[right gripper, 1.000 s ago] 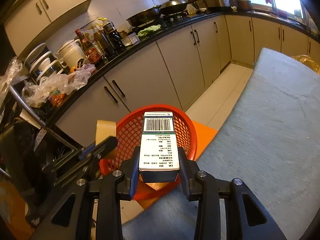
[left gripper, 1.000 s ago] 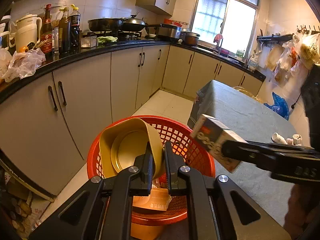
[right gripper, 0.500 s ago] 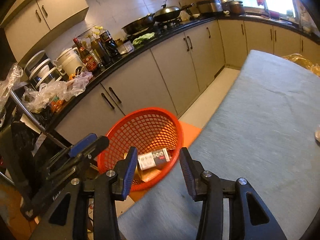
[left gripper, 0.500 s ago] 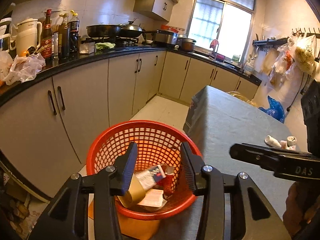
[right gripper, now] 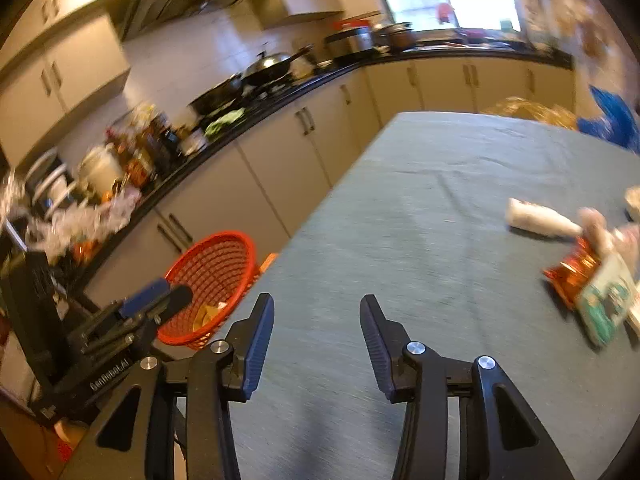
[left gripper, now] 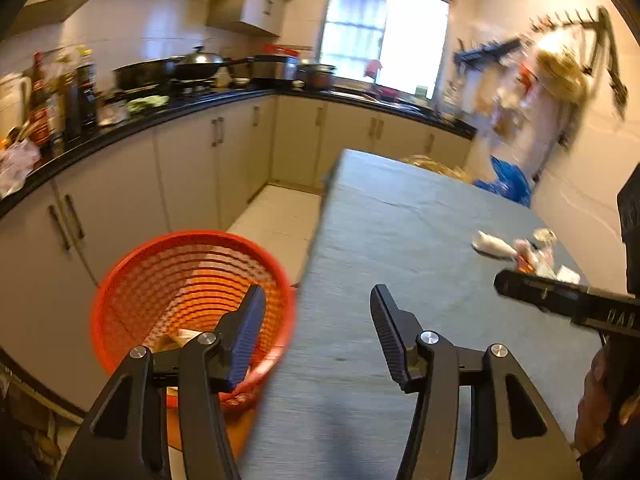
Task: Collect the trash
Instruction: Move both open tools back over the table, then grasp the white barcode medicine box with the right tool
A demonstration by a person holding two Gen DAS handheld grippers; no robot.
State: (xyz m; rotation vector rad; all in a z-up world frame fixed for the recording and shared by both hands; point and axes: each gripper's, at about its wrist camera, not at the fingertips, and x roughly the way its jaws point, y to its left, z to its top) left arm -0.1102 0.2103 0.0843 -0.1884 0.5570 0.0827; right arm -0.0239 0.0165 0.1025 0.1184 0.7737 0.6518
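Orange basket (left gripper: 192, 304) is sitting beside the table (right gripper: 420, 208); remaining trash (right gripper: 592, 280) is lying far right. I am carrying my left gripper (left gripper: 316, 332) and right gripper (right gripper: 316, 332), jaws just opening, empty. Rushing is risking scattering the pile.

1 red basket (right gripper: 212, 268), 1 white bottle (right gripper: 538, 219), 2 claws (left gripper: 316, 322) (right gripper: 316, 328).

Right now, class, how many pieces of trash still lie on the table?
4 at least, clustered at the table's far right: a white bottle on its side, an orange wrapper nearer, a green-and-white packet beside it, and pale blurred scraps behind. More may lie out of view.
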